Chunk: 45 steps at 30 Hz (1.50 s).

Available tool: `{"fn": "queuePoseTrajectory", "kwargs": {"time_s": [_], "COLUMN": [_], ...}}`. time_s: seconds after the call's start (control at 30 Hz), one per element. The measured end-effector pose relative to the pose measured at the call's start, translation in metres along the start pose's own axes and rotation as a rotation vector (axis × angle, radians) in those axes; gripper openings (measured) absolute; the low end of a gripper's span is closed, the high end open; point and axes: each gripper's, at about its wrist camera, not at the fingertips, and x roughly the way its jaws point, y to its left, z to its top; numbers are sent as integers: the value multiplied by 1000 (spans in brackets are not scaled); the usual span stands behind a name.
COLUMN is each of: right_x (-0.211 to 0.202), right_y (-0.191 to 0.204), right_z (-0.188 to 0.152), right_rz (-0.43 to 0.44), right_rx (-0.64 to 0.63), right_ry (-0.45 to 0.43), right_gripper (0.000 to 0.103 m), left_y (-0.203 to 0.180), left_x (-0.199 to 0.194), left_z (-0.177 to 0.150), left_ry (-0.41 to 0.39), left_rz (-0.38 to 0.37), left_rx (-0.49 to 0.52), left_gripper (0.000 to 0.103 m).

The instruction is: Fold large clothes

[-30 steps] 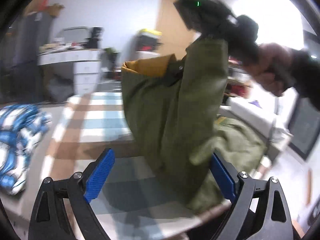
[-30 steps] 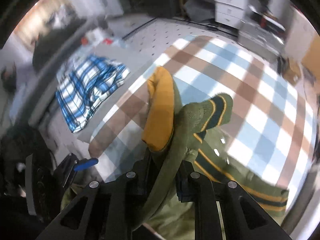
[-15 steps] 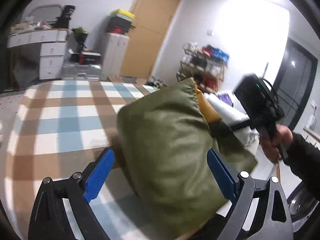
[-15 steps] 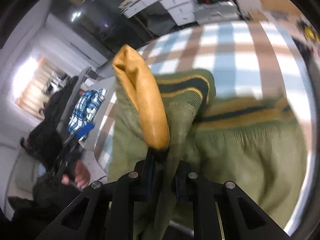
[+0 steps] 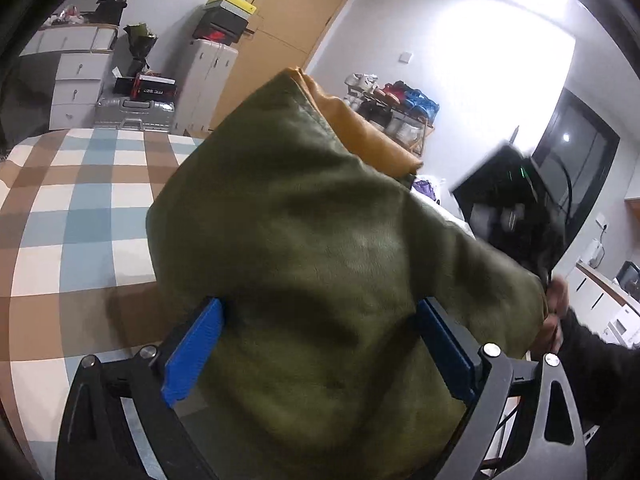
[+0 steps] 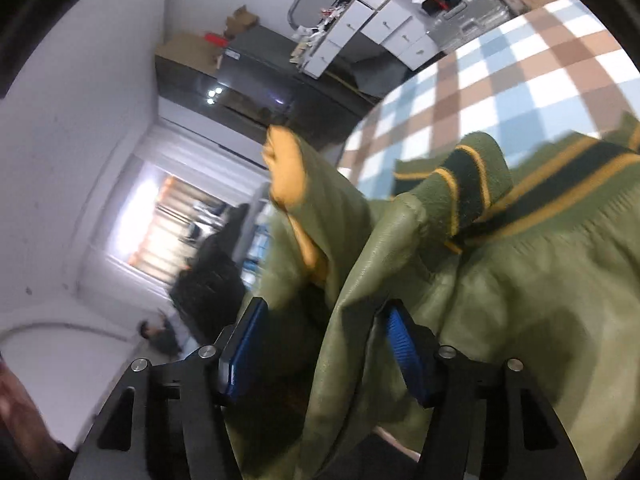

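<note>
An olive green jacket point(image 5: 320, 248) with mustard lining point(image 5: 360, 132) and a striped cuff point(image 6: 468, 192) lies bunched on the checked bed cover point(image 5: 80, 208). My left gripper point(image 5: 318, 352) stands wide open, and the jacket's bulk fills the gap between its blue pads point(image 5: 192, 352). My right gripper point(image 6: 324, 352) is opening its jaws. A loose fold of the jacket point(image 6: 352, 300) hangs between them and is no longer pinched. A person's hand point(image 5: 556, 312) holds that gripper's blurred black body at the right of the left wrist view.
White drawers point(image 5: 76, 80), a silver suitcase point(image 5: 136, 114), a wooden door point(image 5: 288, 40) and a shoe rack point(image 5: 396, 108) stand beyond the bed. The bed cover point(image 6: 520, 80) stretches away behind the jacket. A dark cabinet point(image 6: 248, 80) stands off the bed's edge.
My right gripper was shut on the jacket's fold and its jaws have now parted. The jacket came down onto the bed. It now fills the space between my left jaws.
</note>
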Motion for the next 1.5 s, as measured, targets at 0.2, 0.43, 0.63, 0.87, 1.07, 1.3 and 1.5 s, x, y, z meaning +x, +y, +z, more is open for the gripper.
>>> {"fn": "queuePoseTrajectory", "kwargs": {"time_s": [0.2, 0.43, 0.63, 0.87, 1.07, 1.3, 1.5], "right_x": [35, 120, 149, 183, 240, 282, 258], "right_y": [37, 46, 50, 111, 136, 148, 134], "right_z": [48, 69, 68, 59, 65, 64, 66], "right_rz": [-95, -487, -607, -447, -420, -459, -379], "right_rx": [-70, -172, -265, -375, -404, -442, -331], "right_ry": [125, 391, 482, 397, 387, 452, 391], "right_gripper": [91, 83, 33, 19, 18, 13, 13], "left_y": [-17, -16, 5, 21, 30, 62, 75], "left_x": [2, 4, -15, -97, -159, -157, -112], "left_z": [-11, -19, -23, -40, -53, -56, -66], "left_ry": [19, -10, -10, -83, -145, -179, -81], "left_rz": [-2, -37, -33, 158, 273, 281, 51], "left_rx": [92, 99, 24, 12, -23, -122, -275], "left_gripper": [94, 96, 96, 96, 96, 97, 97]}}
